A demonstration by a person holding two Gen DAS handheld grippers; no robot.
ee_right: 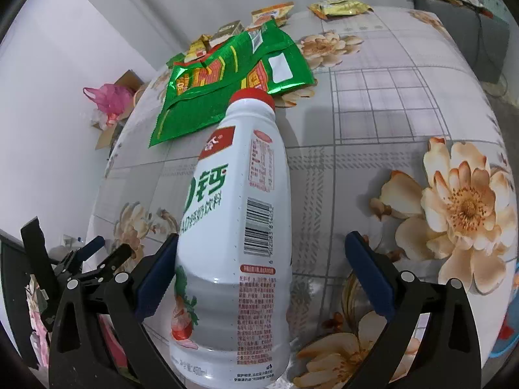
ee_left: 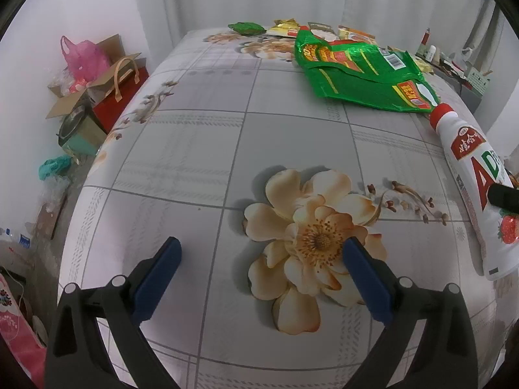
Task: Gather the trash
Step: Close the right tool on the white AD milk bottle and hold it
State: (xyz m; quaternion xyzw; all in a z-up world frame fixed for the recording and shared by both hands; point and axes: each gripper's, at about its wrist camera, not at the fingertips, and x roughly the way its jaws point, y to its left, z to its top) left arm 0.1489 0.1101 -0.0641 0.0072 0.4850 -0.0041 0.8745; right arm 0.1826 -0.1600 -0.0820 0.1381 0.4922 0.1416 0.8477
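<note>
**Bottle Between Right Jaws, Left Gripper Idle Over Table**

Right gripper (ee_right: 261, 269): jaws spread wide. A white drink bottle (ee_right: 236, 227) with a red cap lies on its side between the two blue pads. The left pad (ee_right: 157, 278) touches or nearly touches the bottle wall; the right pad (ee_right: 368, 275) stands clear of it, with tablecloth visible in the gap. The bottle is not clamped. Its base points toward the camera and its cap points away.

Left gripper (ee_left: 261, 275): jaws spread wide, nothing between them. It is positioned above the floral tablecloth (ee_left: 201, 149), with a large printed cream flower (ee_left: 311, 240) under and beside the right pad. In the left wrist view, the same bottle (ee_left: 470, 175) lies along the right edge of the table, with a dark fingertip of the other tool (ee_left: 504, 194) against it.

Mid table: a flattened green foil snack bag (ee_left: 360, 71) lies just beyond the bottle cap, close to touching it.

Far table edge: several small wrappers (ee_left: 285, 27) in yellow, orange and green lie in a loose row behind the green bag.

Beyond the table, on the floor to the left: an open cardboard box (ee_left: 81, 94) holding a pink plastic bag (ee_left: 86, 56), and a red gift bag (ee_left: 123, 100) with tan handles beside it.
</note>
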